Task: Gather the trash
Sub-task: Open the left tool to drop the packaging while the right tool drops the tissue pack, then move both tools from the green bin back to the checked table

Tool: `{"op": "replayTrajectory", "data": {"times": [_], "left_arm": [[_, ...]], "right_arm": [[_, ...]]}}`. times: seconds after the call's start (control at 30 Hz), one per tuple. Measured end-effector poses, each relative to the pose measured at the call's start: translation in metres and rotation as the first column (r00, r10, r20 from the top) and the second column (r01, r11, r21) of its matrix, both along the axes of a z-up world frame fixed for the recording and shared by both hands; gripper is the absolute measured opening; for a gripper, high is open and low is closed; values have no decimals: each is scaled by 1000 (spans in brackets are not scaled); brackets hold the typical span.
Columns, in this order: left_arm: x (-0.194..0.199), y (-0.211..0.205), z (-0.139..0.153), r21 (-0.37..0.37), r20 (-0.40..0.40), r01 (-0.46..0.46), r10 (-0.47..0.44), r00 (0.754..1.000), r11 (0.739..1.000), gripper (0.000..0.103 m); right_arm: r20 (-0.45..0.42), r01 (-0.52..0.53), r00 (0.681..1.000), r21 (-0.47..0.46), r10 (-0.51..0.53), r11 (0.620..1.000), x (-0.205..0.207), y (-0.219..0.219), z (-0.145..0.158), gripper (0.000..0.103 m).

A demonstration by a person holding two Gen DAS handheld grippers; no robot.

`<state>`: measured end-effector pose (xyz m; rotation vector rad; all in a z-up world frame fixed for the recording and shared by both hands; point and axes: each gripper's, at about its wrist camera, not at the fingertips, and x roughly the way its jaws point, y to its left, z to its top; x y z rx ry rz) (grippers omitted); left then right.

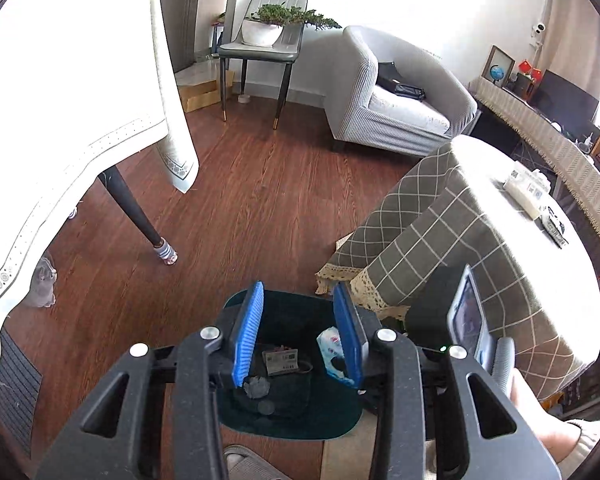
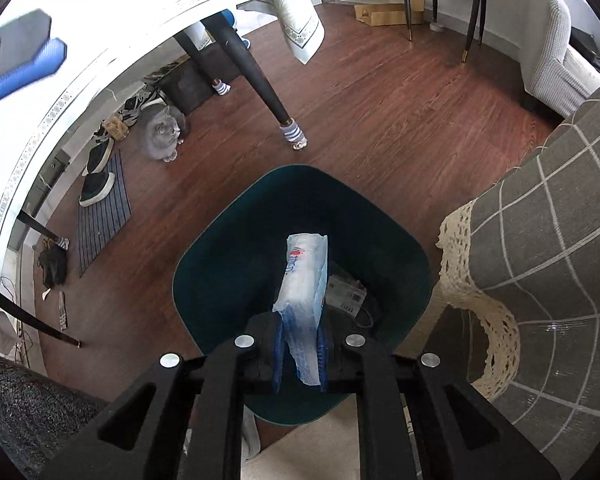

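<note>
A dark green trash bin [image 2: 220, 256] stands on the wood floor below both grippers; it also shows in the left wrist view [image 1: 300, 424]. My right gripper [image 2: 300, 332] is shut on a light blue plastic wrapper [image 2: 304, 280] and holds it over the bin's opening. The wrapper's tip shows in the left wrist view [image 1: 332, 346]. My left gripper [image 1: 298, 300] is open and empty above the bin. Inside lie a printed paper slip [image 1: 281, 361], crumpled grey scrap [image 1: 257, 387] and a small box [image 2: 345, 293].
A checked tablecloth with lace edge [image 2: 540, 240] hangs close on the right. A table leg with a striped sock [image 2: 294, 134] stands beyond the bin. A grey cat [image 2: 162, 132] sits under the white-clothed table [image 1: 60, 100]. Shoes and a striped mat [image 2: 104, 208] lie left.
</note>
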<state>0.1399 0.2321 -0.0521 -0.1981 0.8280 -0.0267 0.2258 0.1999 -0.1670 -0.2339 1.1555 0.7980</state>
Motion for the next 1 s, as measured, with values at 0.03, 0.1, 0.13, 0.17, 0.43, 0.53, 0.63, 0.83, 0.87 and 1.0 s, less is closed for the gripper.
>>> {"op": "replayTrajectory", "data": {"times": [0.03,0.1,0.13,0.17,0.43,0.53,0.63,0.83,0.87,1.0], "left_arm": [[-1,-1,6,0,13,1,-1,1000,1000,39],[-3,-5,15,5,37,2,-2,999,1000,39],[-3,-7,19,5,47,2,-3,999,1000,39],[-3,-6,21,2,52,3,-3,999,1000,39],[-2,-14,34,-12,76,14,-13,997,1000,39],[-2,-17,40,-15,90,14,-12,996,1000,39],[-1,-20,47,-21,106,14,-12,994,1000,39],[0,-31,61,-35,137,15,-10,991,999,39],[1,-33,63,-33,142,16,-11,990,999,39],[3,-46,68,-24,153,21,-17,988,999,39]], "right_arm": [[0,-5,1000,-5,5,1000,-1,0,-1,14],[7,-9,1000,-19,9,1000,-3,1,-3,15],[6,-11,1000,-22,11,1000,-3,2,-4,16],[5,-10,1000,-22,10,1000,-3,1,-5,22],[25,-33,999,5,33,999,-9,-4,2,53],[41,-39,998,30,38,999,-13,-8,12,53],[56,-47,997,51,44,998,-18,-12,23,53],[108,-61,993,92,51,994,-26,-26,52,53],[120,-61,992,102,48,993,-27,-30,59,53],[178,-54,984,130,30,990,-31,-48,85,53]]}}
